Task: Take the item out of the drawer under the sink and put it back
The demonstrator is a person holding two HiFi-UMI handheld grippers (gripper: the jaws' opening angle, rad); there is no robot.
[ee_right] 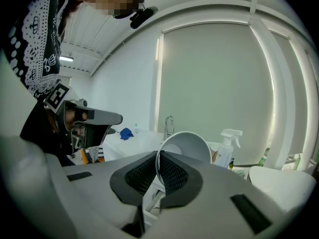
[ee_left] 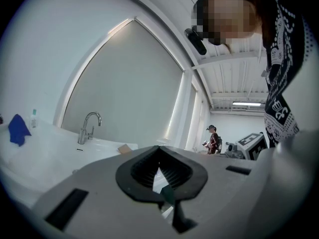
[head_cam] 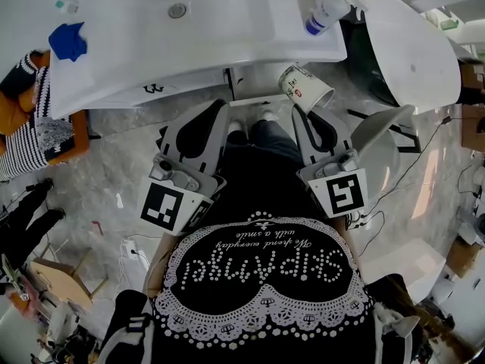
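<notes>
A white paper cup point(head_cam: 307, 88) with print on its side hangs tilted in front of the sink cabinet. My right gripper point(head_cam: 301, 109) is shut on its rim. In the right gripper view the cup point(ee_right: 187, 146) points its open mouth at the camera, and the rim's edge is pinched between the black pads of the right gripper point(ee_right: 158, 158). My left gripper point(head_cam: 220, 111) is level beside it, shut, with nothing between its pads. The left gripper view shows the left gripper point(ee_left: 159, 152) with its pads meeting at the tip. The white sink counter point(head_cam: 227, 48) lies just ahead; whether a drawer below it is open I cannot tell.
On the counter lie a blue cloth point(head_cam: 68, 40) and a spray bottle point(head_cam: 326, 14); a faucet point(ee_left: 89, 126) stands at the basin. A white toilet point(head_cam: 413, 44) with a raised lid is at the right. A person in a striped sleeve point(head_cam: 23, 127) is at the left. Cables run across the floor.
</notes>
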